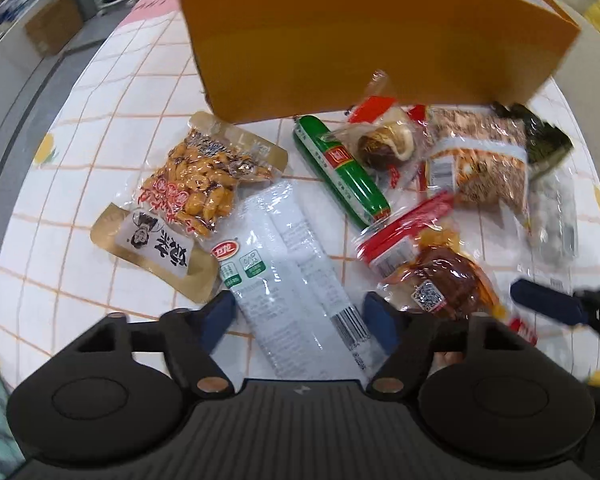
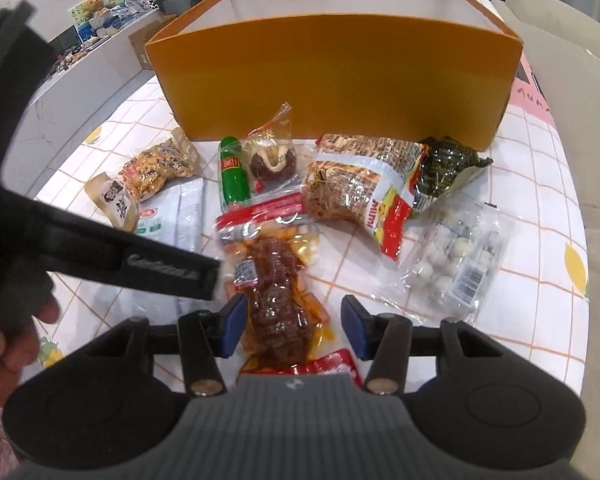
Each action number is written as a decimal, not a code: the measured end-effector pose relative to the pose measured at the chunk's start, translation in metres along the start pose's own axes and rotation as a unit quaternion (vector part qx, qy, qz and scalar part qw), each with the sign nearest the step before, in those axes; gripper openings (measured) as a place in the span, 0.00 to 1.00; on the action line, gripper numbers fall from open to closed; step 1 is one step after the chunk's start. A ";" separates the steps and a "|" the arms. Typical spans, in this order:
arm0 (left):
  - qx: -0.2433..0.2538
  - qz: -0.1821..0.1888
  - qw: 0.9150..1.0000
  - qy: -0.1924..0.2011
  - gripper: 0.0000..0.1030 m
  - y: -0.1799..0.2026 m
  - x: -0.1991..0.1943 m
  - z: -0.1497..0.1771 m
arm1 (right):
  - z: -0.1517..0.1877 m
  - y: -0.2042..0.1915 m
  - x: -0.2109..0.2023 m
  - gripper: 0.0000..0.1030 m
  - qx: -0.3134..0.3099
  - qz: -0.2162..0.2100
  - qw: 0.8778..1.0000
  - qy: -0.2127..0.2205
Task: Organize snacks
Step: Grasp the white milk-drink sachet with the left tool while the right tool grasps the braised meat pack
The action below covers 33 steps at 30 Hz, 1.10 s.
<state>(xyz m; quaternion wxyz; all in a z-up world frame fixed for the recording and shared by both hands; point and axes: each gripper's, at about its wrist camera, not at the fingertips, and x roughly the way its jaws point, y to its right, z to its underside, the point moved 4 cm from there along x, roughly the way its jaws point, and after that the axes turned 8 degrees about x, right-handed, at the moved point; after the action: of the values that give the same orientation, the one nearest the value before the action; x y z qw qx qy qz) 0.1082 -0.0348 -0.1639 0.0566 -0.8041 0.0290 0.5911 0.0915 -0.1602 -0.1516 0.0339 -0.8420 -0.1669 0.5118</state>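
Note:
An open orange box stands at the back of the table, with snack packs strewn before it. My left gripper is open, its jaws either side of a white-and-clear packet lying flat. My right gripper is open, its jaws either side of a brown meat pack, which also shows in the left wrist view. Nearby lie a green sausage, a gold peanut pack, a noodle snack bag and a bag of white balls.
The table has a white cloth with an orange grid. A chocolate bun pack and a dark seaweed pack lie by the box. The left tool's arm crosses the right wrist view. A beige sofa stands at right.

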 end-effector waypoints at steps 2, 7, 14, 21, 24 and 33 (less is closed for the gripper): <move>0.021 0.009 1.000 -0.009 0.76 -0.003 -0.001 0.003 | 0.000 0.001 0.001 0.48 0.004 0.000 1.000 -0.004; 0.095 0.007 0.995 -0.042 0.81 -0.010 -0.005 0.018 | 0.002 0.000 0.001 0.49 0.001 -0.002 1.000 -0.007; 0.022 -0.008 0.999 -0.040 0.89 -0.031 0.000 0.020 | 0.010 -0.020 0.003 0.64 -0.054 -0.030 0.998 -0.016; -0.033 -0.018 0.999 -0.032 0.94 -0.039 0.005 0.017 | 0.013 -0.036 0.020 0.72 -0.151 0.001 0.988 0.008; -0.047 -0.016 0.998 -0.028 0.96 -0.044 0.006 0.021 | 0.009 -0.032 0.025 0.73 -0.130 -0.012 0.991 0.005; -0.045 -0.007 0.999 -0.013 0.81 -0.046 -0.001 0.029 | 0.013 -0.038 0.020 0.59 -0.140 0.000 0.990 0.005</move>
<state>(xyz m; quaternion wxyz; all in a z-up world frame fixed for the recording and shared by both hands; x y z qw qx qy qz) 0.0856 0.0144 -0.1690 0.0251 -0.7981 -0.0041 0.6020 0.0789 -0.1195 -0.1663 -0.0833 -0.8410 -0.2372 0.4790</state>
